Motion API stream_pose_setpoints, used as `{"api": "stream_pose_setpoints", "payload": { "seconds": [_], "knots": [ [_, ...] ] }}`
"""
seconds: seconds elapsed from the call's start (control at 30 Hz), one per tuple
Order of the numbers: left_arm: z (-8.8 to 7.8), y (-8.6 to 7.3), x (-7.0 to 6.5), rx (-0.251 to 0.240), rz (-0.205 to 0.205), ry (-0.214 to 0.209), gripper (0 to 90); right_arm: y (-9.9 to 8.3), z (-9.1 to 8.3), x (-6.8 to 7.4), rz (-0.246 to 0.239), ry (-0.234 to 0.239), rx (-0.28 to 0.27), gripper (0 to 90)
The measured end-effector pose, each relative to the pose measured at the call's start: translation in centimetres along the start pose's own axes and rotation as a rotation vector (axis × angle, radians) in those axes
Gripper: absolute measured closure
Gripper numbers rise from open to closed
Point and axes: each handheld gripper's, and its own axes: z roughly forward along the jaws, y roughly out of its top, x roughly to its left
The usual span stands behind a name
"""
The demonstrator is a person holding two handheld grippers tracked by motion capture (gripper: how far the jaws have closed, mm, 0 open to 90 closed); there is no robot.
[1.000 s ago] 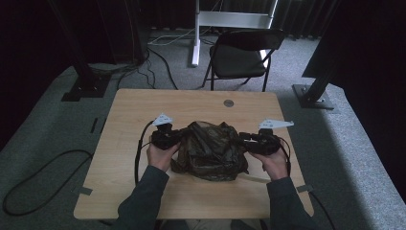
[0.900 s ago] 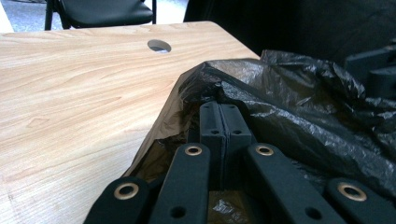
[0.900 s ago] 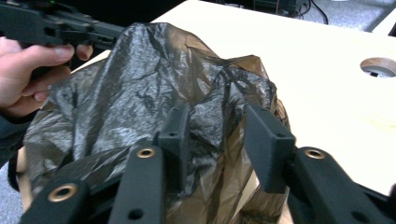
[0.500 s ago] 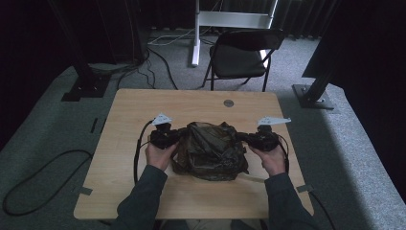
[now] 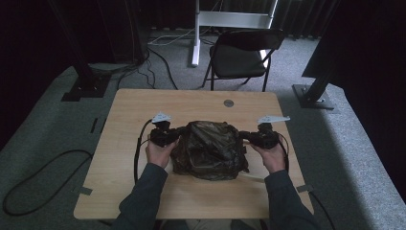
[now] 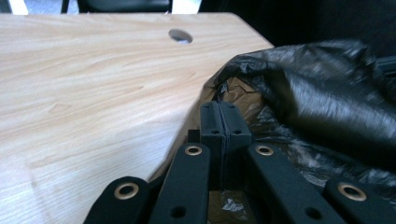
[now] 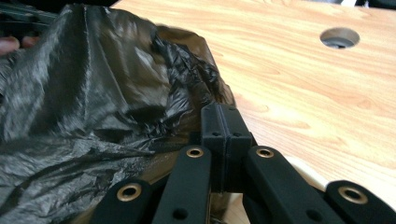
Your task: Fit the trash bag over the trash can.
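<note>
black bag mid-table, crumpled heap, left gripper pinched on bag's left edge, right gripper just clamped onto bag's right edge, film caught between both pad pairs, hands flanking bag, cable hole beyond, chair behind table

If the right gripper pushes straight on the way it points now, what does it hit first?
Most likely the black plastic bag: the right gripper has its jaws shut at the bag's edge and points across it toward the left gripper. Depth is hard to judge.
</note>
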Motion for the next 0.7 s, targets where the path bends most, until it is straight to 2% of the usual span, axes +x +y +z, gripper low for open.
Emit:
{"api": "stream_pose_setpoints", "payload": {
  "seconds": [0.37, 0.57, 0.7],
  "knots": [
    [1.0, -0.8, 1.1, 0.09, -0.013, 0.037, 90.0, -1.3, 0.7, -0.9, 0.031, -0.059, 0.071, 90.0],
    [1.1, -1.6, 2.1, 0.122, -0.048, 0.065, 90.0, -1.9, 0.6, -1.1, 0.035, -0.096, 0.105, 90.0],
    [0.9, -1.9, 2.6, 0.135, -0.064, 0.073, 90.0, -2.3, 0.5, -1.1, 0.041, -0.098, 0.123, 90.0]
  ]
}}
